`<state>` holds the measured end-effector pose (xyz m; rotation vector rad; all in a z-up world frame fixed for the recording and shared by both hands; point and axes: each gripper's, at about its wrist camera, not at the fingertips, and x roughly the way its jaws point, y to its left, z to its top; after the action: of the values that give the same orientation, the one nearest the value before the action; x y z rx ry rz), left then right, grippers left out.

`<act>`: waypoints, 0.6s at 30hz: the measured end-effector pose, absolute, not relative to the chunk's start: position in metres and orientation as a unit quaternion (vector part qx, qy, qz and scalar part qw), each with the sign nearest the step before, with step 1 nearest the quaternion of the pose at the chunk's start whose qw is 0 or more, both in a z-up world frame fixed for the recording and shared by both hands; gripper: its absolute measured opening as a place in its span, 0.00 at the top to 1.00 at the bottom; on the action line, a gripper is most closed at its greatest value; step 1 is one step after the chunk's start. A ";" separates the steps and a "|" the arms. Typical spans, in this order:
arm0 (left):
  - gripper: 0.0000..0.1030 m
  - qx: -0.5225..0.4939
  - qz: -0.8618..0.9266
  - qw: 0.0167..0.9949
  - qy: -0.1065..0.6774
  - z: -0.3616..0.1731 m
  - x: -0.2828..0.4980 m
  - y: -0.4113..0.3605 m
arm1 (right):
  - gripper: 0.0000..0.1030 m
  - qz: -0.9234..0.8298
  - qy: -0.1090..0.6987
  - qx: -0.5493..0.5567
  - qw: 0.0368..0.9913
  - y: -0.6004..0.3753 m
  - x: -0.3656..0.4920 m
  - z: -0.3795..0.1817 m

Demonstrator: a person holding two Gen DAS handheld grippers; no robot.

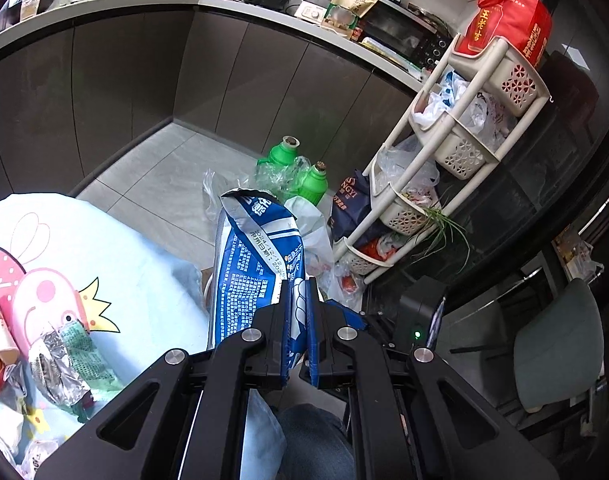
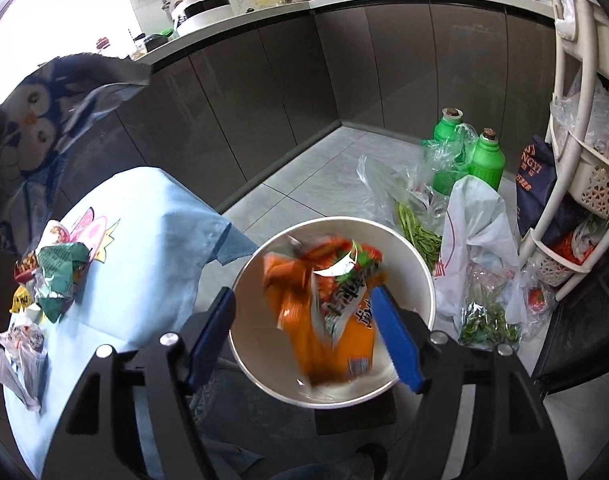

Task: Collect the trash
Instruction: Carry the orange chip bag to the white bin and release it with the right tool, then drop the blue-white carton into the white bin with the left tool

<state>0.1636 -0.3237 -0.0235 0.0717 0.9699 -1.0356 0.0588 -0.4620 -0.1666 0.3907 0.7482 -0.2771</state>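
My left gripper is shut on a blue and white printed snack packet, which stands up between its fingers beside the table edge. My right gripper is open above a white round bin. A blurred orange wrapper lies between the blue pads, which do not press on it, inside the bin's mouth. More crumpled wrappers lie on the light blue tablecloth, seen also in the left wrist view as foil and green wrappers.
Two green bottles and plastic bags with greens crowd the floor behind the bin. A cream tiered basket rack stands at the right by dark cabinets. A penguin-print packet hangs at upper left. A grey chair is at the right.
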 end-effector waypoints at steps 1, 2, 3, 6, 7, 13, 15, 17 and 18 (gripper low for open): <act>0.94 0.034 -0.476 0.757 0.446 -0.024 0.164 -0.326 | 0.28 -0.134 0.362 0.187 0.903 -0.462 0.057 -0.167; 0.94 0.034 -0.476 0.756 0.447 -0.025 0.164 -0.328 | 0.27 -0.134 0.364 0.186 0.903 -0.463 0.055 -0.168; 0.94 0.035 -0.477 0.755 0.449 -0.026 0.164 -0.330 | 0.27 -0.134 0.365 0.187 0.902 -0.464 0.053 -0.169; 0.94 0.041 -0.481 0.750 0.453 -0.032 0.164 -0.340 | 0.27 -0.141 0.368 0.191 0.899 -0.468 0.045 -0.170; 0.94 0.042 -0.483 0.747 0.456 -0.035 0.165 -0.342 | 0.27 -0.144 0.369 0.192 0.898 -0.469 0.042 -0.169; 0.94 0.054 -0.492 0.729 0.473 -0.058 0.168 -0.369 | 0.25 -0.155 0.376 0.197 0.892 -0.472 0.030 -0.173; 0.93 0.058 -0.492 0.725 0.480 -0.067 0.171 -0.377 | 0.25 -0.155 0.376 0.197 0.892 -0.474 0.028 -0.174; 0.89 0.063 -0.492 0.721 0.484 -0.076 0.174 -0.385 | 0.24 -0.155 0.377 0.195 0.892 -0.474 0.027 -0.175; 0.87 0.065 -0.487 0.725 0.482 -0.080 0.175 -0.388 | 0.24 -0.155 0.377 0.193 0.892 -0.474 0.027 -0.175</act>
<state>0.1754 -0.3880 -0.0798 0.1434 1.0640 -1.0738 0.0274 -0.4740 -0.1754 0.4013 0.7827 -0.3206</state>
